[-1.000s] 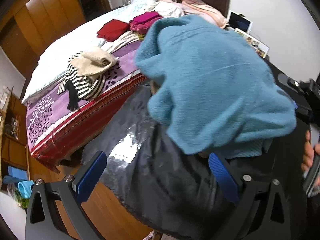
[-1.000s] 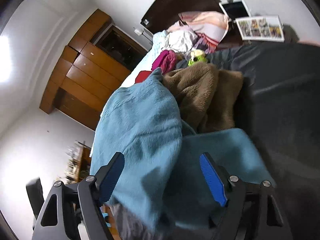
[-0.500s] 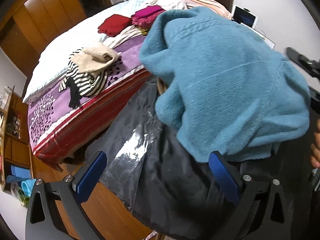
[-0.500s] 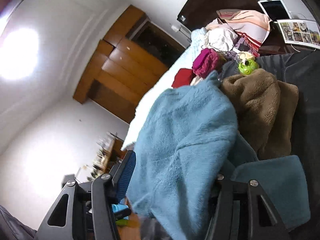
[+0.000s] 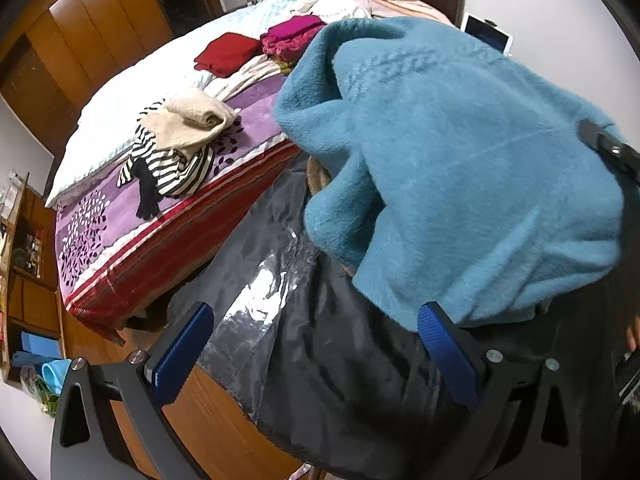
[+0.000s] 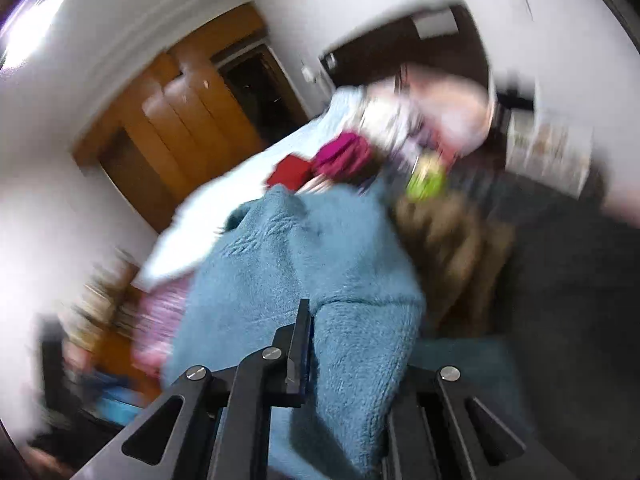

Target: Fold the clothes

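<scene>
Fleece, teal and thick, is what the right claw (image 6: 344,344) has just been closing on: its jaws are now pinched tight on a fold of the teal sweater (image 6: 320,264), which bulges up directly ahead of them. From the left claw (image 5: 316,344) the same sweater (image 5: 460,168) sits ahead and to the right, heaped on a dark grey surface (image 5: 340,360); that claw's jaws stand wide apart with nothing between them (only the dark cover below). A brown fleece (image 6: 452,248) lies just beyond the sweater, to the right of the right claw, and the bed (image 5: 120,128) with its folded pieces is far ahead on the left. I'd judge the step in hand is picking up the sweater to spread it. Next, the free claw likely needs a second hold on an edge or shoulder, so the garment can be opened flat.
</scene>
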